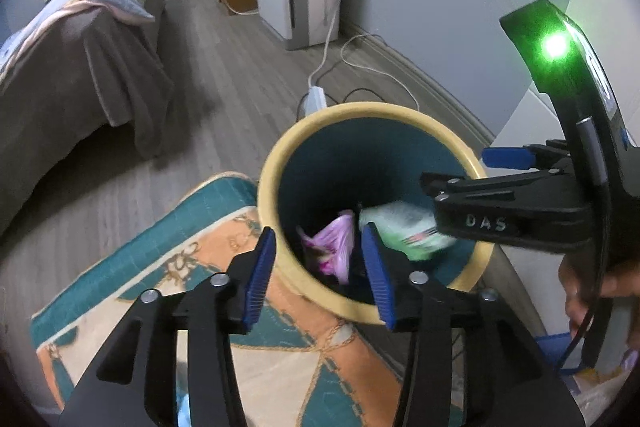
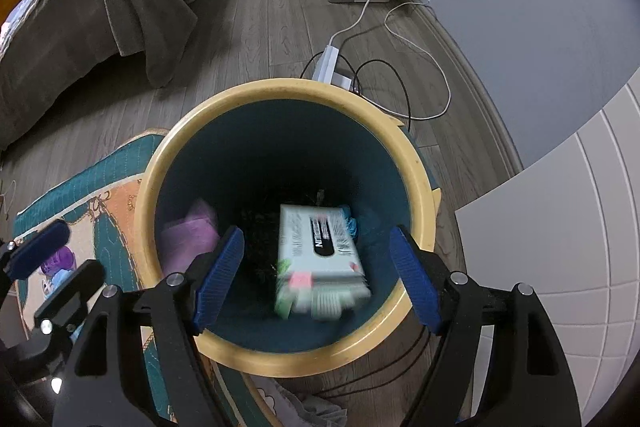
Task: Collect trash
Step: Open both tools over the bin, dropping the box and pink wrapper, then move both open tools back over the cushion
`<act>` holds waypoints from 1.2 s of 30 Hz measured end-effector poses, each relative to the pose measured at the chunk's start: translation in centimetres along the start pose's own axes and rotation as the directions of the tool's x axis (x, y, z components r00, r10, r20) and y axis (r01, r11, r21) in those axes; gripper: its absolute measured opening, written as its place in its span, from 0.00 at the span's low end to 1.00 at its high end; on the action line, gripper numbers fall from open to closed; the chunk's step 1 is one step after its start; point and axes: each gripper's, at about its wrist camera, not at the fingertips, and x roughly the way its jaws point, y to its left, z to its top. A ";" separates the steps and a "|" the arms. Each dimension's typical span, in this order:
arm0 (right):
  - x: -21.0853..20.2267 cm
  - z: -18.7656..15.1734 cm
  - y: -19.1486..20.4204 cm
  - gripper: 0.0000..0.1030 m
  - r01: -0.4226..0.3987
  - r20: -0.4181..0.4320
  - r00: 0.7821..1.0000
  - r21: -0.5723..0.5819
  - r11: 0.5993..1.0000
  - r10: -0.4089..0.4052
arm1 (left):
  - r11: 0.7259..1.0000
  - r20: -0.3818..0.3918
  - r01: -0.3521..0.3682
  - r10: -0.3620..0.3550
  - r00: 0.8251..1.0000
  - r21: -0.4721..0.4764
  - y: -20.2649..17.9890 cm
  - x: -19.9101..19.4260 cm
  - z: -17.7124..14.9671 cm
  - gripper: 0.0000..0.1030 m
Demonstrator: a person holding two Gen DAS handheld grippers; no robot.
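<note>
Right gripper (image 2: pixel 316 279) hangs directly above the trash bin (image 2: pixel 420 163), jaws spread wide and holding nothing, and between the blue pads (image 2: pixel 218 279) the white tissue pack (image 2: pixel 320 255) shows motion-blurred inside the bin, toward its near wall; whether it is falling or already settled, I cannot tell. The left gripper (image 1: pixel 320 279) is parted too and empty, hovering at the bin's near rim, with a pink plastic bag (image 1: pixel 332 243) lying in the bottom beside the pack. So the drop-off step looks all but finished. The bin stands at the far edge of the patterned rug (image 1: pixel 132 267), on the wooden floor (image 1: pixel 224 75); beyond it a white power strip (image 2: pixel 330 61) and looping cables (image 2: pixel 400 87) lie close behind. Next, I judge, both tools lift clear of the rim and go looking for more litter, minding those cables.
</note>
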 end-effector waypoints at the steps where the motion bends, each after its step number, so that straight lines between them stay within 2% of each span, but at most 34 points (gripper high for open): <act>1: -0.1 -0.1 0.1 0.78 -0.002 0.000 1.000 -0.001 1.000 0.002 | 1.000 0.004 -0.006 0.006 1.000 -0.007 0.3 -0.3 -0.1 0.51; 6: -0.3 0.1 0.5 0.83 -0.009 0.010 1.000 -0.021 1.000 0.009 | 0.998 0.052 -0.031 0.034 0.998 -0.056 2.5 -3.0 -1.2 0.75; 11: -1.4 0.0 1.6 0.91 -0.016 0.041 0.999 -0.053 0.998 0.018 | 0.989 0.080 -0.081 0.091 0.993 -0.124 5.4 -6.5 -3.1 0.86; 12: -1.6 0.0 1.8 0.94 -0.014 0.048 0.999 -0.060 0.998 0.017 | 0.987 0.082 -0.090 0.102 0.991 -0.135 5.9 -7.1 -3.6 0.87; 18: -3.2 -0.4 4.1 0.94 -0.018 0.085 0.996 -0.105 0.994 0.026 | 0.964 0.072 -0.186 0.203 0.977 -0.190 9.8 -11.1 -6.4 0.90; 24: -5.1 -1.7 7.5 0.94 -0.037 0.096 0.994 -0.166 0.986 0.053 | 0.932 0.060 -0.284 0.304 0.951 -0.225 13.0 -15.3 -9.8 0.92; 28: -6.9 -2.8 10.3 0.94 -0.083 0.105 0.989 -0.188 0.979 0.104 | 0.910 0.056 -0.316 0.342 0.938 -0.270 14.7 -17.1 -12.1 0.93; 31: -7.9 -3.8 12.8 0.94 -0.126 0.106 0.983 -0.207 0.970 0.151 | 0.897 0.047 -0.317 0.347 0.937 -0.307 15.9 -17.6 -13.7 0.93; 36: -7.5 -6.2 17.2 0.94 -0.181 0.050 0.978 -0.265 0.947 0.201 | 0.879 0.023 -0.341 0.369 0.929 -0.333 17.5 -17.3 -16.5 0.93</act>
